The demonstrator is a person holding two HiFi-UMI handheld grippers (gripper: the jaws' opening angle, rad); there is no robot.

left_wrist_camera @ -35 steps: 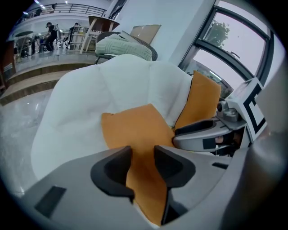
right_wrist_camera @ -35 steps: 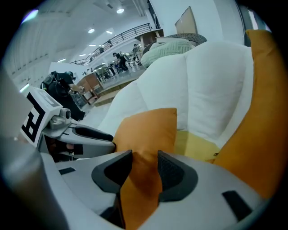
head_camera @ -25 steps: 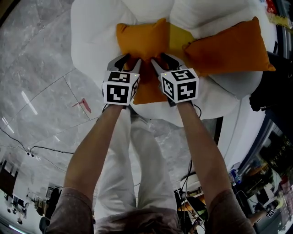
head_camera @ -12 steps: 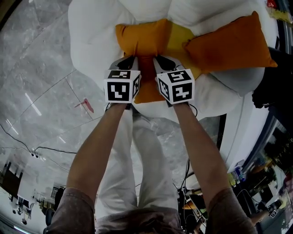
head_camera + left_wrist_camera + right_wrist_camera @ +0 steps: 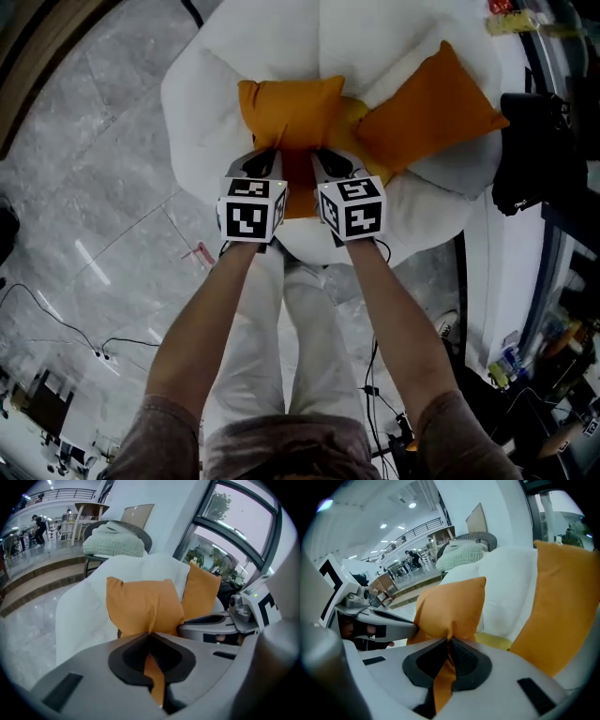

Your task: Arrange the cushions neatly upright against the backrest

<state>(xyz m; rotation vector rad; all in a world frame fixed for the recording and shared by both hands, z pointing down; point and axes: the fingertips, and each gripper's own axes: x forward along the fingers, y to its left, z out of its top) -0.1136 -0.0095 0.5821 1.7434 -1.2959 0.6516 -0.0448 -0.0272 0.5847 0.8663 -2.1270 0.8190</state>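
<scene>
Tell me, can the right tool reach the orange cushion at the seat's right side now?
Probably not yet: the right tool has just closed on the edge of the nearer cushion, so it is occupied. The right-side cushion is close, with nothing blocking; after letting go it likely could.

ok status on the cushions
left tongs and right tongs just closed, pinching near cushion edge; second cushion askew at right; nothing blocking
</scene>
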